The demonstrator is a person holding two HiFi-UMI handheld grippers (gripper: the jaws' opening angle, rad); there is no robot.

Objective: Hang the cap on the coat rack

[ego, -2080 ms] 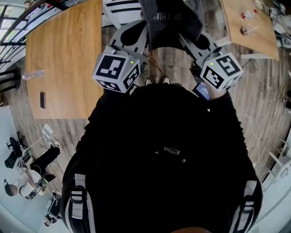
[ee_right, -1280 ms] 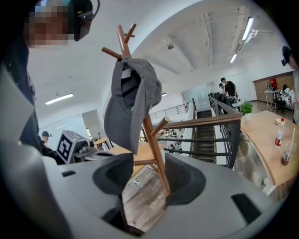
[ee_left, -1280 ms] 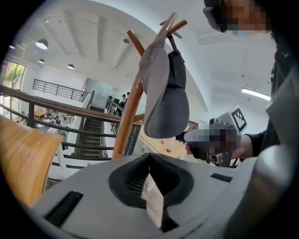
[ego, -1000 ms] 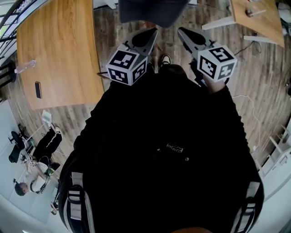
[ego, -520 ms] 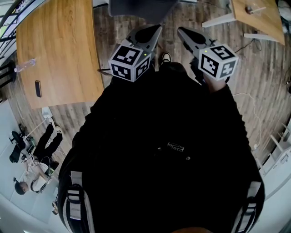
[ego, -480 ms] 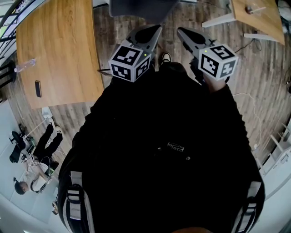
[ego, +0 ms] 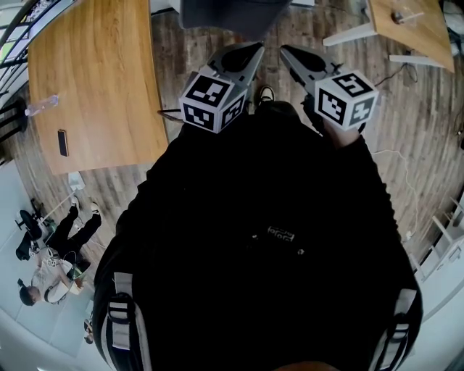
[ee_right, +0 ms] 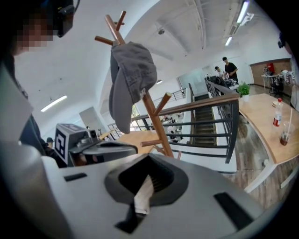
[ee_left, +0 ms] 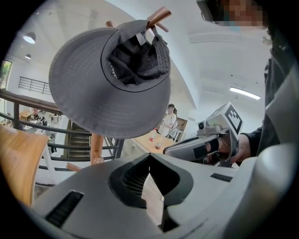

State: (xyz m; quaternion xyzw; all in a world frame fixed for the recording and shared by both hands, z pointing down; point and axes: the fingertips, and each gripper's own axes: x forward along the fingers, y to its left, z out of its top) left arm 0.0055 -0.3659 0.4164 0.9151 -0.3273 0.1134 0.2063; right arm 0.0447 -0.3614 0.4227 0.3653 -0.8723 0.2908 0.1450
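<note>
The grey cap [ee_left: 93,84] hangs on an upper peg [ee_left: 159,16] of the wooden coat rack [ee_right: 152,116], brim drooping down. From the right gripper view the cap [ee_right: 128,79] shows side-on, and in the head view only its edge [ego: 232,11] shows at the top. My left gripper [ego: 254,49] and right gripper [ego: 286,51] sit side by side below the cap, apart from it. Both are shut with nothing between their jaws. The left gripper [ee_left: 149,161] points up at the cap's underside; the right gripper [ee_right: 148,158] points at the rack's pole.
A wooden table [ego: 94,87] with a phone [ego: 63,143] and a bottle [ego: 42,105] stands to the left. Another table [ego: 406,29] is at the upper right. A dark railing [ee_right: 205,107] runs behind the rack. People [ego: 43,253] sit far off on the lower level.
Two seconds ago both grippers reached up close to the cap; now they sit back from it. Over the last second almost nothing has moved.
</note>
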